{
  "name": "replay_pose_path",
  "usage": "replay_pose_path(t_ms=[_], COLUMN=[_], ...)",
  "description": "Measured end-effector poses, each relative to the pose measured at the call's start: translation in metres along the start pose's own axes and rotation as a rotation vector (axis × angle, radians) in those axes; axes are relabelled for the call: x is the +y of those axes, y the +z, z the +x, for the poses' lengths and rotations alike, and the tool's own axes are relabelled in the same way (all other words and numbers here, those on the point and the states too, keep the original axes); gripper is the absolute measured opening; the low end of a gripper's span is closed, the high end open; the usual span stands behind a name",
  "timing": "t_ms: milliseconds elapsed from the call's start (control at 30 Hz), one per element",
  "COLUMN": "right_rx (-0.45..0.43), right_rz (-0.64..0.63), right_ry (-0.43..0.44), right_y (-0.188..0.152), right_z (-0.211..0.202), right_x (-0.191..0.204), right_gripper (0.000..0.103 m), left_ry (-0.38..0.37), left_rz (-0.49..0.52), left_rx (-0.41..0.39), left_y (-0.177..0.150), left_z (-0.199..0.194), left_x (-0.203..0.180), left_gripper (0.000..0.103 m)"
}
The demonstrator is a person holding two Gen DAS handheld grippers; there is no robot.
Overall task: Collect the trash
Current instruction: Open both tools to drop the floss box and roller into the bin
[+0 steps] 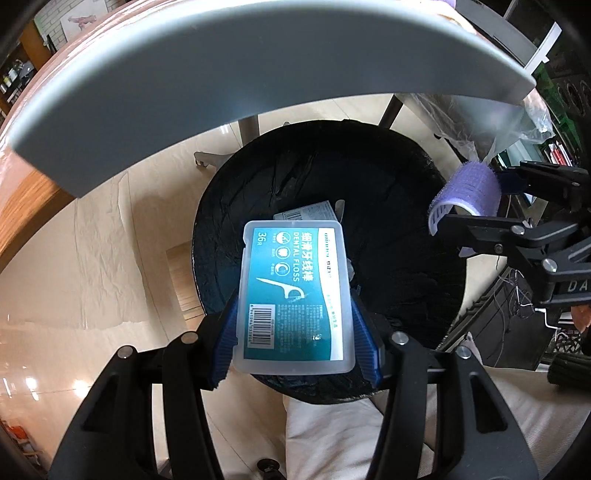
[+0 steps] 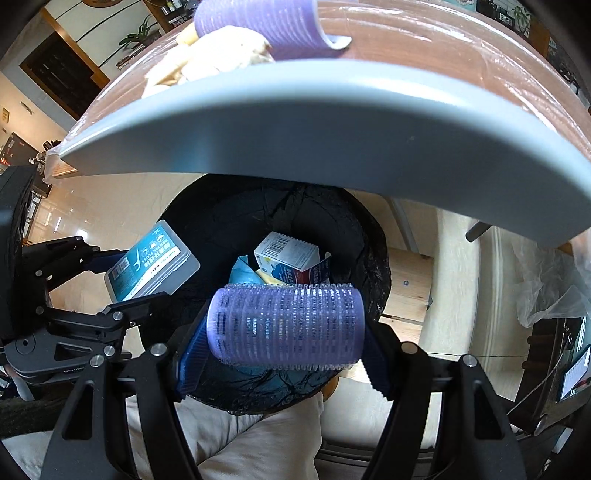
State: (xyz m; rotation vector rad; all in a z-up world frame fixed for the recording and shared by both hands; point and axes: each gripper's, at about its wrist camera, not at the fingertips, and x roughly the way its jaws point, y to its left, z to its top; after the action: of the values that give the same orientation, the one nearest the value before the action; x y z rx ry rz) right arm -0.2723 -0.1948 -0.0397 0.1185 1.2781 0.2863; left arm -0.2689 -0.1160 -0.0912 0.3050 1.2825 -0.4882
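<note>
The dental floss box sat clamped between the blue pads of my left gripper, label up, held over the near rim of the black-lined trash bin, which lay straight ahead and below my fingers. My right gripper was closed across the ends of a purple hair roller, lying sideways between its pads and also above the bin's near edge; from the left wrist view that roller appeared off to the right of my left gripper, beside the bin. Down inside the bin, beyond the roller, I saw a small white and blue carton on top of some teal and yellow scraps. Above and ahead of both grippers ran the grey edge of the table, and on its top, at the far side of that edge, rested a second purple roller next to a crumpled tissue. A pale tiled floor surrounded the bin.
</note>
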Motion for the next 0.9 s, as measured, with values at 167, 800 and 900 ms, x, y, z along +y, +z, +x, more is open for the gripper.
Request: replay_pose_path(t_ms=[167,800,900], right_rx=[0.009,-0.077,-0.153], right_rz=[-0.005,0.063,0.061], right_ry=[-0.004,-0.012,-0.031], right_y=[0.002,-0.008,-0.011], right_z=[0.007,-0.045,-0.084], right_x=[0.002,-0.005,-0.001], right_gripper=[0.069,0.086,0.092], left_ry=[0.011,-0.093,-0.101], left_rz=[0.013,-0.027,-0.028], left_rx=[0.014,-0.111,-0.163], left_y=[0.002,-0.005,-0.009], left_z=[0.008,-0.037,-0.066], left_x=[-0.001,0.019,0.022], left_gripper=[0.055,0.085,0.085])
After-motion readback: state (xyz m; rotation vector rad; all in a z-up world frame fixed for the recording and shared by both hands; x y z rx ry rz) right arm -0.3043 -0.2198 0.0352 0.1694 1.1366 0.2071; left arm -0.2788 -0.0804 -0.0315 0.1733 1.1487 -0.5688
